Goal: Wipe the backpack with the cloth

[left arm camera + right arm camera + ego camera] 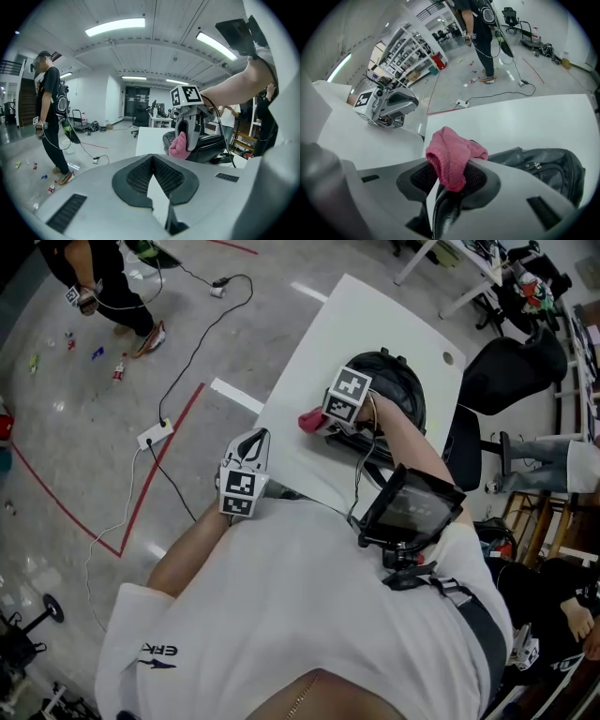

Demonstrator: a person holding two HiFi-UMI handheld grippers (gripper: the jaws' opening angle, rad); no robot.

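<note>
A person in a white T-shirt (309,615) leans over a white table (366,315) with a gripper in each hand. The right gripper (323,420) pinches a pink cloth (307,418) in its jaws. The cloth (451,157) bunches up above the black pads (480,176) in the right gripper view. It is held at the left side of a black backpack (394,381), which lies on the far half of the table, near the rounded end. Whether cloth and bag actually touch cannot be told. The backpack (543,164) fills the lower right of that view, its zip pulls showing.

The left gripper (255,439) hangs at the table's near-left edge, well apart from the bag. Its jaws are pressed together at the tips with nothing between them, as the left gripper view shows (153,159). That view looks across the table to the right gripper (187,126), the cloth (179,145) and the backpack (208,143) behind it.

A dark screen (412,507) sits by the person's right arm. On the grey floor a power strip (155,435) lies beside a red tape line (164,460), with a black cable (202,343) trailing away from it. A second person in dark clothes (103,277) stands at the far left. A black office chair (511,371) stands to the right of the table.
</note>
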